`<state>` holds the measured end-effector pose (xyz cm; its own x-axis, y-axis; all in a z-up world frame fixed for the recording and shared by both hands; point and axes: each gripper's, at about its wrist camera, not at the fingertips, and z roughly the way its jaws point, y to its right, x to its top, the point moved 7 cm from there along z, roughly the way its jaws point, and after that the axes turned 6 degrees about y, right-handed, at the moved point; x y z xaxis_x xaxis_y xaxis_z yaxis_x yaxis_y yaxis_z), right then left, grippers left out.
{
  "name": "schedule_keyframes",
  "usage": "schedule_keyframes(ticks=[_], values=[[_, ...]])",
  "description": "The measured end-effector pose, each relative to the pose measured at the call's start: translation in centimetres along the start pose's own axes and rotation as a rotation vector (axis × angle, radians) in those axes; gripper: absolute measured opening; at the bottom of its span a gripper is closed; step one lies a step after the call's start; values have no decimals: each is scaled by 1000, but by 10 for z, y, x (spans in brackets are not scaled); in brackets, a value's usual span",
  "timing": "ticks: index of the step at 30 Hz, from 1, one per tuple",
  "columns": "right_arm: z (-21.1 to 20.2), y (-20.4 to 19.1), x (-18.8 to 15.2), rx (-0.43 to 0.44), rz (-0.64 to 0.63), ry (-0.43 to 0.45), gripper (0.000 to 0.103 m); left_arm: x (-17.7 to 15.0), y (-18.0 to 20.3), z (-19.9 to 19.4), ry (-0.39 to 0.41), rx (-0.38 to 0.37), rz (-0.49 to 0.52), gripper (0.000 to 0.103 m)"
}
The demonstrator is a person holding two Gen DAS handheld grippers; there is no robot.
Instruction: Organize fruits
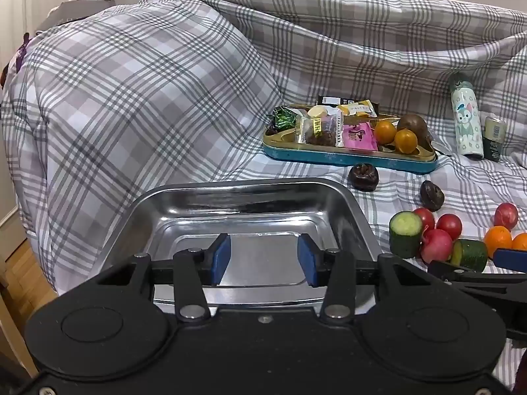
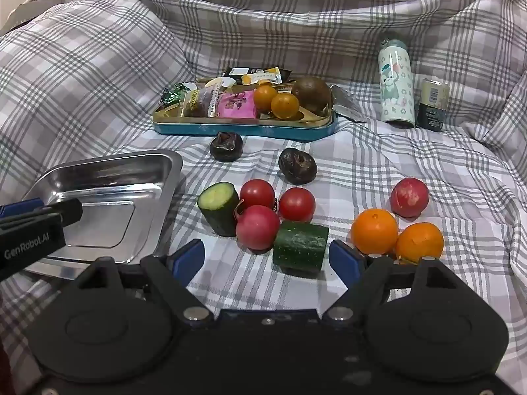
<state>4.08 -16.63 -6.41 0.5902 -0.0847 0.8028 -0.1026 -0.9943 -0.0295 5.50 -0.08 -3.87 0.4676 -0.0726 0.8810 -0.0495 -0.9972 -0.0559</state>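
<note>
Hovering: left gripper (image 1: 263,256) over steel tray (image 1: 197,197) | both grippers' fingers apart, empty

Home bedroom indicated: bed covered by plaid quilt (image 2: 98,75), wood floor (image 1: 23,270) seen beside, snack tin (image 2: 243,128) laid on bedding.

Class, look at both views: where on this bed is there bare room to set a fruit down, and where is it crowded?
Free: the whole steel tray, and the bare cloth between the cucumber piece and the oranges. Also the strip between the dark fruits and the bottle. Crowded: the tomato cluster and the blue tin, packed with snacks.
</note>
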Motion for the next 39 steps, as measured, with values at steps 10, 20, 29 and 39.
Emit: schedule_keyframes(ticks=[10,20,29,39], values=[[0,-2,-4,2,9,0,85,-1,1,2,-8,3,11,52],[1,-3,-3,6,1,-8,85,0,1,2,-10,5,9,52],[0,-4,-2,8,1,-7,85,1,-3,3,-11,5,12,52],[-1,-3,-1,9,5,-6,85,1,-1,2,-10,7,14,52]])
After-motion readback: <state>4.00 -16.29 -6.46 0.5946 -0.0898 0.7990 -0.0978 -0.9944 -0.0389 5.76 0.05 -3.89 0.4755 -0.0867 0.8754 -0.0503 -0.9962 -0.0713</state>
